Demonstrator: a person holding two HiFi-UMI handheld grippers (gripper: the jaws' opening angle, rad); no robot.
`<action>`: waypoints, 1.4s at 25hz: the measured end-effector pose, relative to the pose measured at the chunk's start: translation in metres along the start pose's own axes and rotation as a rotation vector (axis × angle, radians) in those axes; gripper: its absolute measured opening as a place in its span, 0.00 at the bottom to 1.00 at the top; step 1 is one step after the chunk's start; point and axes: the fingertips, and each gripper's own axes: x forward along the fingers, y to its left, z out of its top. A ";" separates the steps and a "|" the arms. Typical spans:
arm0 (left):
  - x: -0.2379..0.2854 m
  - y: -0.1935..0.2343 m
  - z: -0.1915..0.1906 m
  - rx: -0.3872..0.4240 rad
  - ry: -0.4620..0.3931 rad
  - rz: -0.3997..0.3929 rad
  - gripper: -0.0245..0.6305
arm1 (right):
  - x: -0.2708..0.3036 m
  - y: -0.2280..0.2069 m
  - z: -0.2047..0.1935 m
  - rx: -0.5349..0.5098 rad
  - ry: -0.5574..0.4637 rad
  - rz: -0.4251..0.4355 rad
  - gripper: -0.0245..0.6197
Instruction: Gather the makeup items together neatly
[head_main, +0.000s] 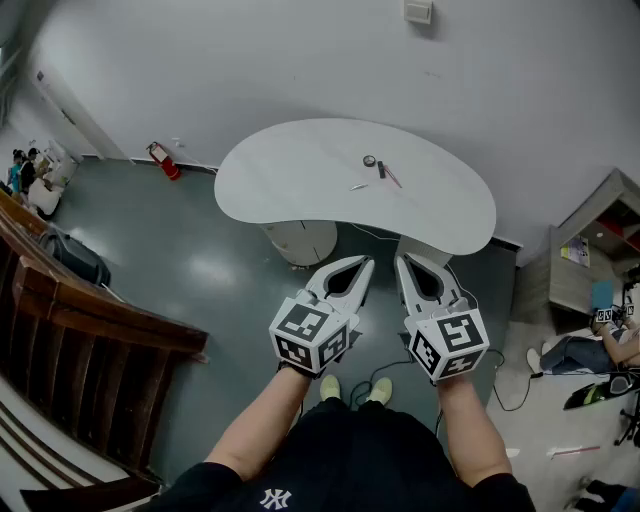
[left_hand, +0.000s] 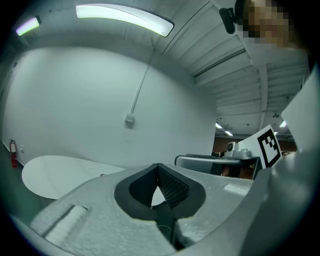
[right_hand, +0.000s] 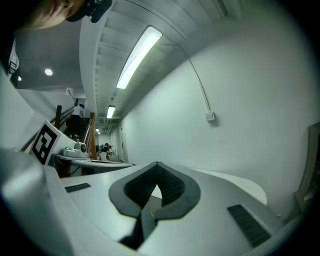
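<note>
White table (head_main: 290, 190) has the makeup items (head_main: 381, 169) loose near its middle, nothing gathered yet. Left gripper (head_main: 362, 265) and right gripper (head_main: 403, 262) sit short of the table's near edge, jaws closed and empty, probably staged for the approach.

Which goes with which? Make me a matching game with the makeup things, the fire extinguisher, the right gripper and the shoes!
Things:
1. makeup items
2. fire extinguisher
3. right gripper
4. shoes

Match each to:
A. red, down by the wall
B. shut, with nothing in it
C. yellow-green
D. lying on the white table

Pairs: 1-D, 2-A, 3-B, 4-C
</note>
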 end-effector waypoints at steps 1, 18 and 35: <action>0.001 -0.001 0.000 -0.005 0.001 -0.001 0.05 | -0.001 -0.001 0.000 -0.001 0.000 -0.001 0.06; 0.004 -0.010 0.005 -0.001 -0.020 0.018 0.05 | -0.024 -0.024 0.008 0.109 -0.058 0.014 0.06; 0.026 -0.003 -0.018 0.043 0.026 0.069 0.05 | -0.012 -0.050 -0.004 0.161 -0.058 0.046 0.06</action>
